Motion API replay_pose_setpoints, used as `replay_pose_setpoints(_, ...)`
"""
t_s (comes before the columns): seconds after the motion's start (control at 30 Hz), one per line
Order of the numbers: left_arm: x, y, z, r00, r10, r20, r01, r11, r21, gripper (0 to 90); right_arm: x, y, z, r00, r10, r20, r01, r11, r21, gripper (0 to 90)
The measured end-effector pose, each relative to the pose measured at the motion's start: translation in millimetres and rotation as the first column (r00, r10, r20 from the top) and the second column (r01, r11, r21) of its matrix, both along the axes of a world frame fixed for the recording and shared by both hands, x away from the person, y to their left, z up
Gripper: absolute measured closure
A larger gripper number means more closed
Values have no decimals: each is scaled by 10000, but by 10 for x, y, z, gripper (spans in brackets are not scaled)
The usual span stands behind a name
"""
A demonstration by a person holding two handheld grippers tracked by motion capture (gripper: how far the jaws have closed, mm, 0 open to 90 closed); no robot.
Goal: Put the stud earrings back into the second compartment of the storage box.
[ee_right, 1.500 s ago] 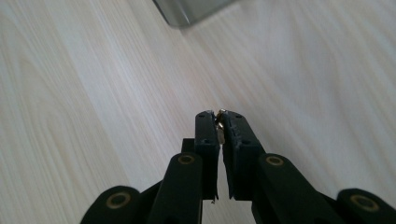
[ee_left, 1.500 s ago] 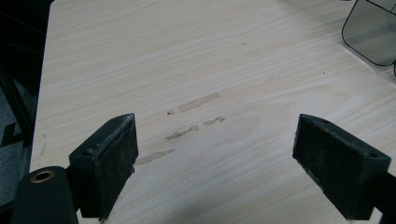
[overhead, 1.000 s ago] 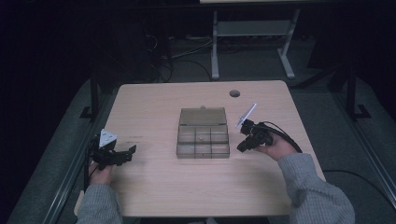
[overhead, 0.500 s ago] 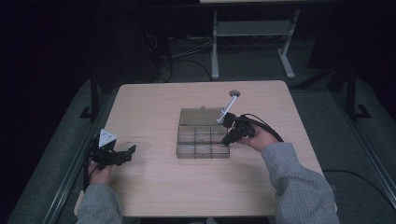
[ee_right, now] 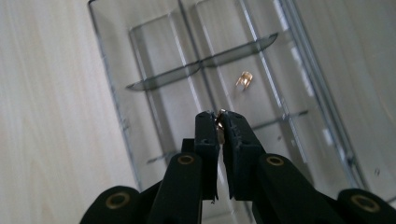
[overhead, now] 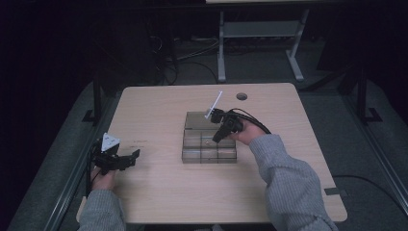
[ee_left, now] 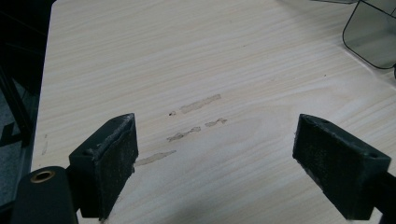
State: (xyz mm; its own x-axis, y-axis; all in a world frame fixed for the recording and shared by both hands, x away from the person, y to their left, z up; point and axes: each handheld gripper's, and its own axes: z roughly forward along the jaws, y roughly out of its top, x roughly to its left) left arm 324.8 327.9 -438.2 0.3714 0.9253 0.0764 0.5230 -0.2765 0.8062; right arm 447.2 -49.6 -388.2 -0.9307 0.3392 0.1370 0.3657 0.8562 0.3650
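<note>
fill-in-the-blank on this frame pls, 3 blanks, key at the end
1. The right tongs are shut on a small ____-coloured metal piece.
2. They hang over the clear compartment box, where ____ similar piece already lies.
3. The left tongs are ____, over the bare table.
Missing words: gold; one; open

Pale wood-grain table, smoky clear compartment box, small gold piece, black claw, grey sleeves.
</note>
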Motion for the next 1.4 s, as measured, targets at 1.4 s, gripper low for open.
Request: replay_pose_setpoints(1.4, 8, 6, -3, 10000, -17, 16, 18, 10000, -78, 138, 339, 280, -398, 9966, -559, -607, 516, 9962, -705, 801)
